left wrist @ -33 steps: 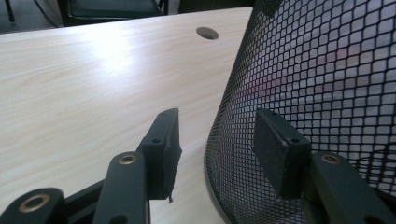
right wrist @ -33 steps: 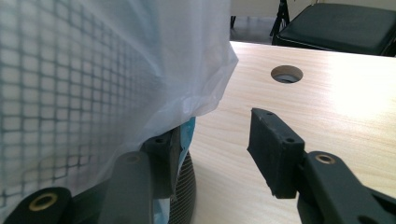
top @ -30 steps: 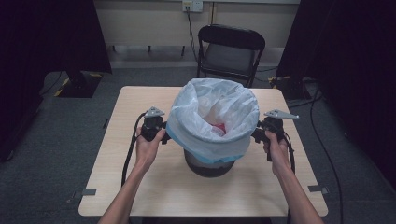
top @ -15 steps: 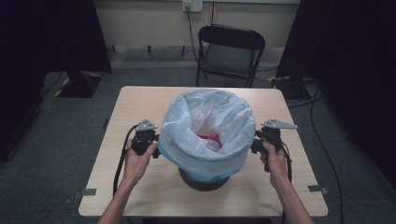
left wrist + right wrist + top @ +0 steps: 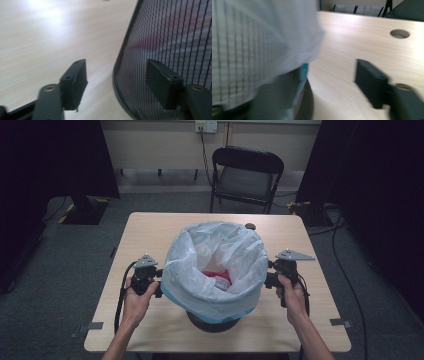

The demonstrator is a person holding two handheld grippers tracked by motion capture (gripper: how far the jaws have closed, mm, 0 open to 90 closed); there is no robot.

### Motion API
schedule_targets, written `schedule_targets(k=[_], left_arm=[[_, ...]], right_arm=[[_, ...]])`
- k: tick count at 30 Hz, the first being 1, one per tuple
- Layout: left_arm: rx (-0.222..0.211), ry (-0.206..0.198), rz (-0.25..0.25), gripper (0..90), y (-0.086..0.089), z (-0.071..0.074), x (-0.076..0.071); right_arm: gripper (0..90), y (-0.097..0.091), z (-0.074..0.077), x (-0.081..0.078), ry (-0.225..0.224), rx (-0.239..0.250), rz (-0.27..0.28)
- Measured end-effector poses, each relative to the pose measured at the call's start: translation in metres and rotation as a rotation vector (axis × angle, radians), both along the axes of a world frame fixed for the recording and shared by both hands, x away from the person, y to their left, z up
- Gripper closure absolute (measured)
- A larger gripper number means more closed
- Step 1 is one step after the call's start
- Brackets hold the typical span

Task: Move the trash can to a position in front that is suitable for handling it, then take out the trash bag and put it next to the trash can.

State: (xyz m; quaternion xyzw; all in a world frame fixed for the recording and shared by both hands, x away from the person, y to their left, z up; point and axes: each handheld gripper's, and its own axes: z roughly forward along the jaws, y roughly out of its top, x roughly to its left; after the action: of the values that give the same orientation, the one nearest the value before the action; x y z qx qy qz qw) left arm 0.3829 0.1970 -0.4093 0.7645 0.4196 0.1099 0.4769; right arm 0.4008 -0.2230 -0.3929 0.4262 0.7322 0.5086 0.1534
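Observation:
A black mesh bin (image 5: 212, 322) stands mid-table, lined with a white plastic bag (image 5: 215, 255) whose blue hem hangs down its outside. Something red (image 5: 216, 274) lies inside. My left gripper (image 5: 159, 282) is at the bag's left side. In the left gripper view its jaws (image 5: 116, 66) have just been opening, with the bin's mesh wall (image 5: 175, 37) behind the gap and nothing pressed. My right gripper (image 5: 267, 277) is at the bag's right side. Its jaws (image 5: 322, 75) have also just been opening. The bag (image 5: 262, 32) drapes over the left jaw, and the pads do not press it.
The wooden table (image 5: 150, 235) has a round cable hole (image 5: 250, 226) just behind the bin. A black folding chair (image 5: 245, 175) stands beyond the far edge. Dark curtains hang on both sides, and cables lie on the floor to the right.
Both hands have come toward the near edge, drawing the bag's hem lower over the bin. The jaws stand wider than before, off the plastic.

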Motion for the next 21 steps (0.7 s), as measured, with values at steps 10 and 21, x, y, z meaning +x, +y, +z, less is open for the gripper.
schedule_targets(k=[10, 21], left_arm=[[-0.025, -0.067, 0.087, 29.1, 0.033, 0.029, -0.004], [-0.104, -0.181, 0.049, 35.9, 0.049, 0.074, -0.017]], right_arm=[[19.7, -0.029, 0.027, 0.000, -0.029, 0.012, -0.022], [29.6, -0.038, 0.060, -0.007, -0.054, 0.217, 0.058]])
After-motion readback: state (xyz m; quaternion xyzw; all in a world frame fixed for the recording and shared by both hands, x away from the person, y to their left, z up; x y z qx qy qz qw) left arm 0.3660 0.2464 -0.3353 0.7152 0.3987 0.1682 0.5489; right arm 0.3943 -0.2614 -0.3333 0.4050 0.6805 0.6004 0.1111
